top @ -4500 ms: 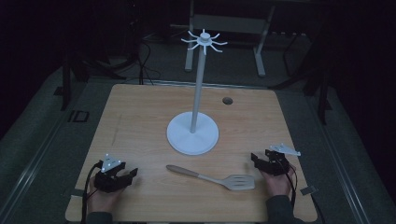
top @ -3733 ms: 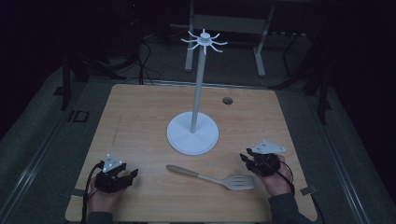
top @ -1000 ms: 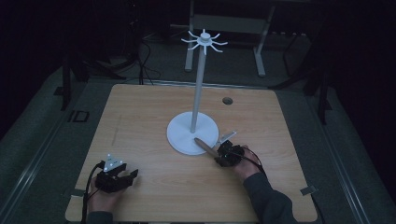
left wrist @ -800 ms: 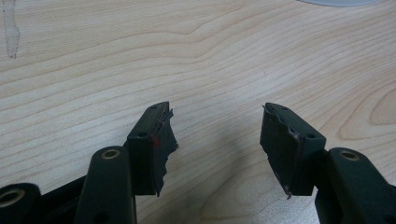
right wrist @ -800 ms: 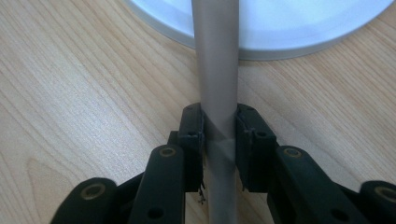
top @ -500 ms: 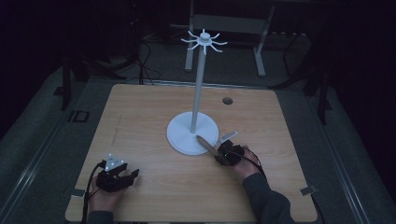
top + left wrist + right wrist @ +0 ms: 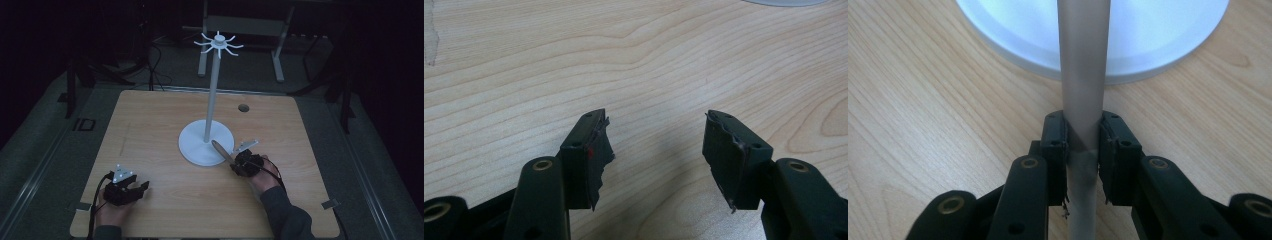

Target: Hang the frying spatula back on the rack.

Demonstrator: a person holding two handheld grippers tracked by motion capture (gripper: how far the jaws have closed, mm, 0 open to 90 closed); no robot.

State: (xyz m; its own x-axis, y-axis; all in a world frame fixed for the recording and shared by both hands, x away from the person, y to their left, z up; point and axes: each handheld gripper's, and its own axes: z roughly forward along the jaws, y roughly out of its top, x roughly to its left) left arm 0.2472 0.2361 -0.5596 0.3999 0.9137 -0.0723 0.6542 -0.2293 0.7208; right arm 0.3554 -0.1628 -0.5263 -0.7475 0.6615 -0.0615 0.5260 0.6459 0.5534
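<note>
A pale wood-grain desk (image 7: 150, 125) sits in a dim room, dark carpet around it and metal legs behind. A white hook stand (image 7: 210, 100) rises from a round base at mid-desk. The right hand-held gripper (image 7: 235, 162) holds a spatula (image 7: 220, 150) at the base's near right edge. The left hand-held gripper (image 7: 142, 187) rests near left.

Left gripper view: worn black jaws gape over bare grain (image 7: 649, 60).

Right gripper view: jaws clamp the spatula's smooth grey handle (image 7: 1083, 75), which reaches over the glossy white base (image 7: 1158, 35).
</note>
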